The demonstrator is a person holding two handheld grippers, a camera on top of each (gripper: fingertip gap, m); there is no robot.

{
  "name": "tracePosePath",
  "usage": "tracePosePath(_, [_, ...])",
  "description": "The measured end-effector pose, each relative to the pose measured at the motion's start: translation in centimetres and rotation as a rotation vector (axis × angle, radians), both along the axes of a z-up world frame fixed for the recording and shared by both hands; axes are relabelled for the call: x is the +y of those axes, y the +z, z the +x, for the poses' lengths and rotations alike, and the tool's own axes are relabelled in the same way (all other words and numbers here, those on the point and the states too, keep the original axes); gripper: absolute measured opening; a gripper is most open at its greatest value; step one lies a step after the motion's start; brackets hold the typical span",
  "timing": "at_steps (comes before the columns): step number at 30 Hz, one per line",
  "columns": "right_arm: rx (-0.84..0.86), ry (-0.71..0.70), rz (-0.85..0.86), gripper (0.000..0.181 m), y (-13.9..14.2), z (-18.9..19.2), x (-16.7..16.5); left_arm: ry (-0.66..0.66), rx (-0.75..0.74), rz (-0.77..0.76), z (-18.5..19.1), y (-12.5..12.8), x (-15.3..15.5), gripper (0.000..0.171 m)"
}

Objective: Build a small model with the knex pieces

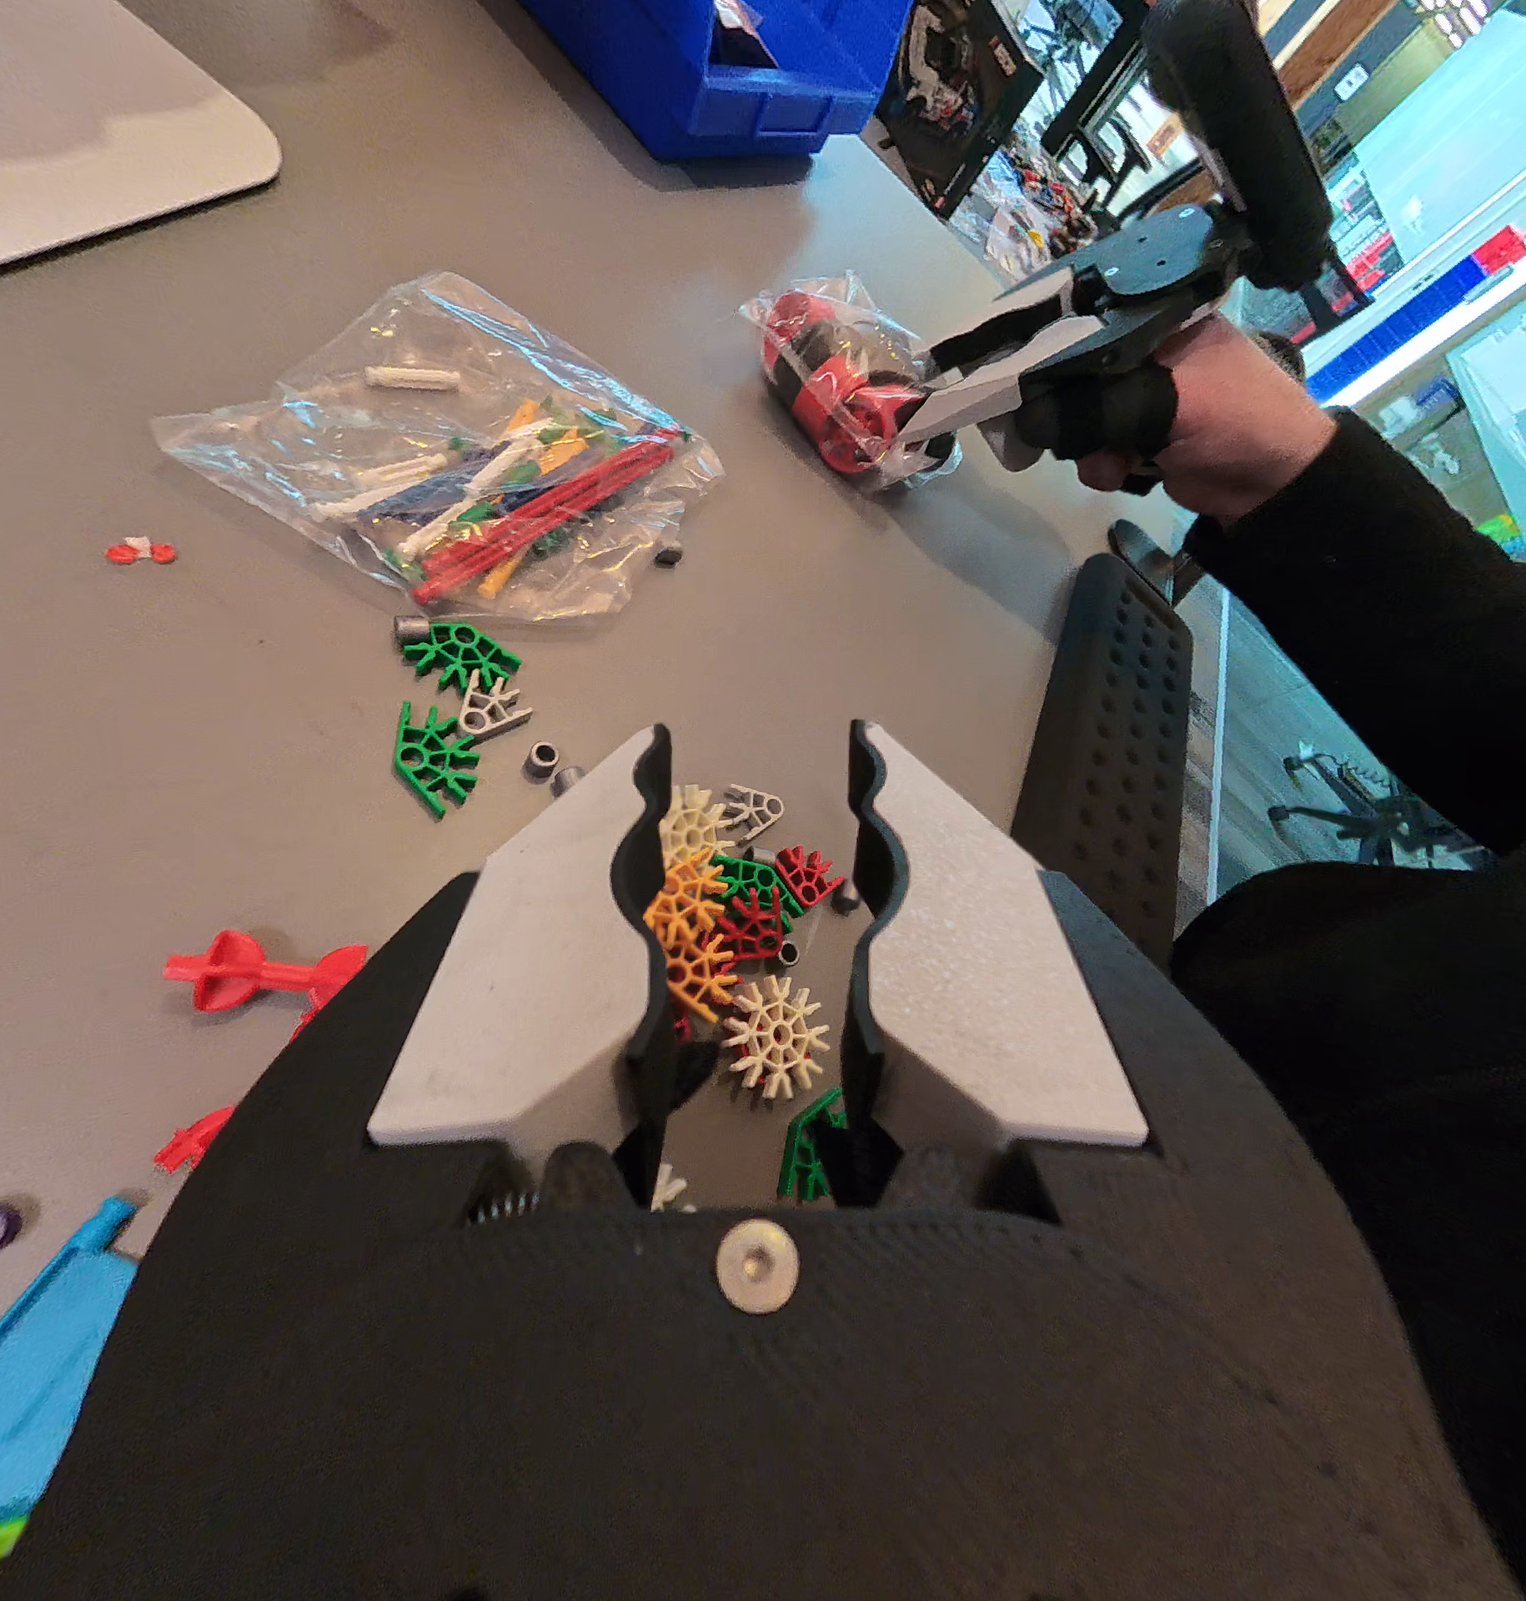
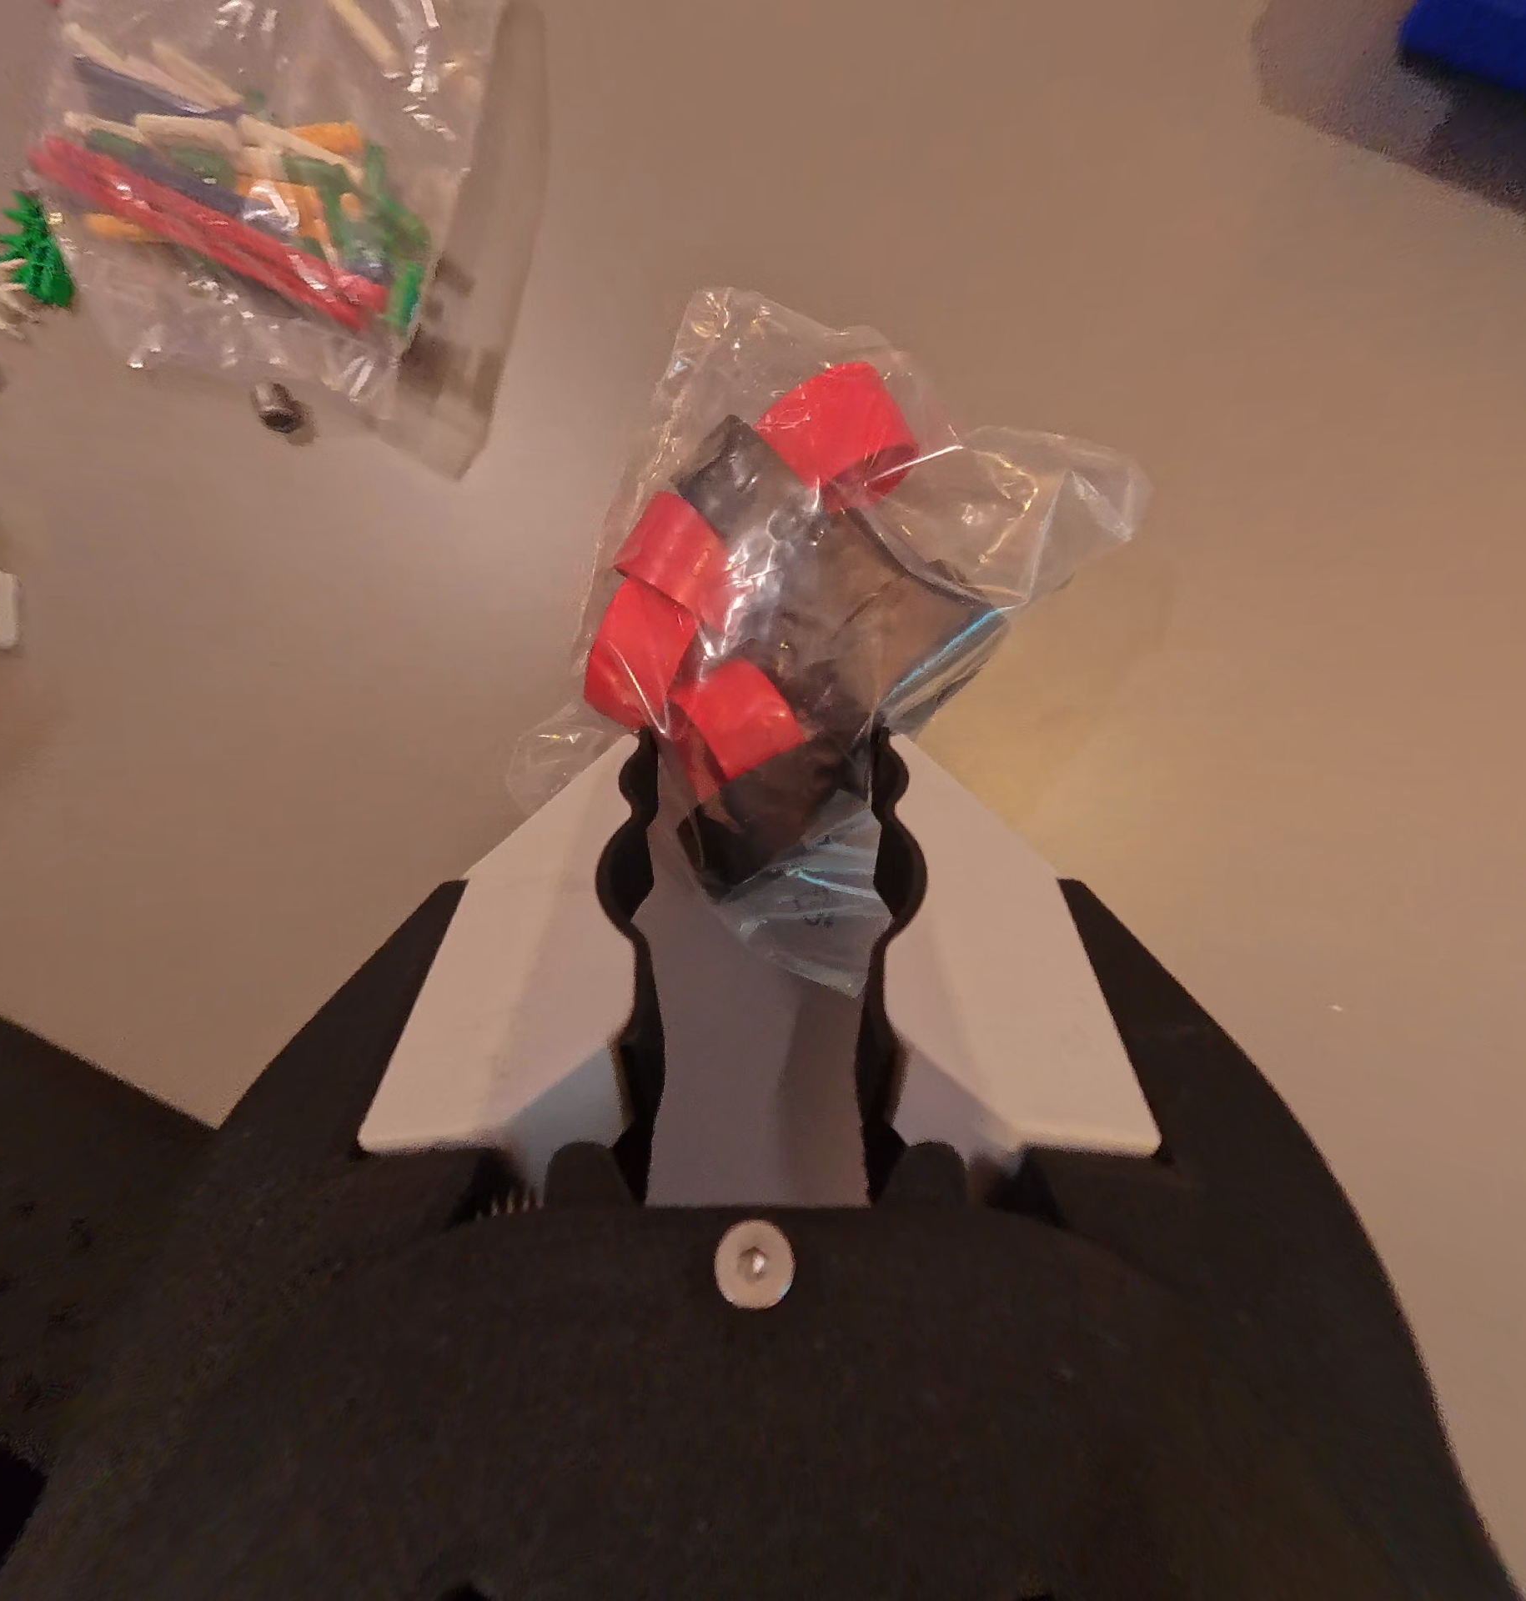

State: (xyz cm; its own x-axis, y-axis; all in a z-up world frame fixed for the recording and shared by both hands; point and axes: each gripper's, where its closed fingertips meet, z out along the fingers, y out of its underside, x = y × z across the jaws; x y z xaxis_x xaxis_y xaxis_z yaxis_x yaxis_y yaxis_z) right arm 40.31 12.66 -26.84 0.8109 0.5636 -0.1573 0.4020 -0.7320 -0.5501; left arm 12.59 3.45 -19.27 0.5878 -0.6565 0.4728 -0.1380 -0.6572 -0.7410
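Clear plastic wraps the wheel bag [image 2: 794, 589], whose lower end sits between the right gripper [image 2: 764, 754] fingers; red hubs and dark tyres show through it, though glare hides their count. The jaws are closed part-way on the bag's lower end, pinching plastic and a tyre. In the left wrist view this gripper [image 1: 920, 424] appears at the upper right, its tips against the bag [image 1: 837, 381], held by a hand [image 1: 1219, 433] in a black sleeve.

At lower centre of that view the left gripper [image 1: 759, 754] hangs with jaws wide apart, gripping nothing, over a heap of connectors [image 1: 742, 918]; its body hides part of the heap. Left of it, a red piece [image 1: 240, 970] and a blue piece [image 1: 32, 1351] are cut off. A rod bag [image 1: 465, 459] lies on the grey table [image 1: 569, 217], and a blue bin [image 1: 742, 78] is clipped by the top edge.
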Motion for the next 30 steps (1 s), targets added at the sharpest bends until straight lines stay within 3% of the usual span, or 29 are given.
tracePosePath(2, [-0.032,-0.046,0.014,0.051,0.1,1.3,1.2,0.026,0.010,-0.005,-0.8,-0.1,0.0,0.039])
tracePosePath(4, [-0.087,-0.044,0.065,0.067,0.7,1.8,2.0,0.052,0.031,-0.006,-1.8,-0.3,-0.2,0.039])
tracePosePath(7, [-0.132,-0.020,0.163,0.079,2.7,1.4,2.6,0.099,0.066,-0.003,-3.8,-0.4,-0.9,0.040])
tracePosePath(12, [0.014,0.198,0.256,0.051,6.3,-6.3,0.4,0.184,0.109,-0.018,-7.3,-1.1,-2.8,0.042])
tracePosePath(15, [0.054,0.317,0.225,0.046,5.5,-11.1,-1.0,0.229,0.112,-0.037,-8.7,-1.7,-3.9,0.042])
tracePosePath(21, [0.022,0.441,0.222,0.056,3.3,-17.6,0.5,0.255,0.143,-0.040,-9.4,-2.5,-5.5,0.042])
tracePosePath(26, [0.067,0.514,0.189,0.065,3.8,-22.1,0.8,0.265,0.166,-0.021,-9.9,-2.5,-6.5,0.043])
tracePosePath(30, [0.151,0.627,0.159,0.062,5.6,-24.0,-2.4,0.264,0.178,-0.019,-11.1,-2.2,-8.5,0.045])
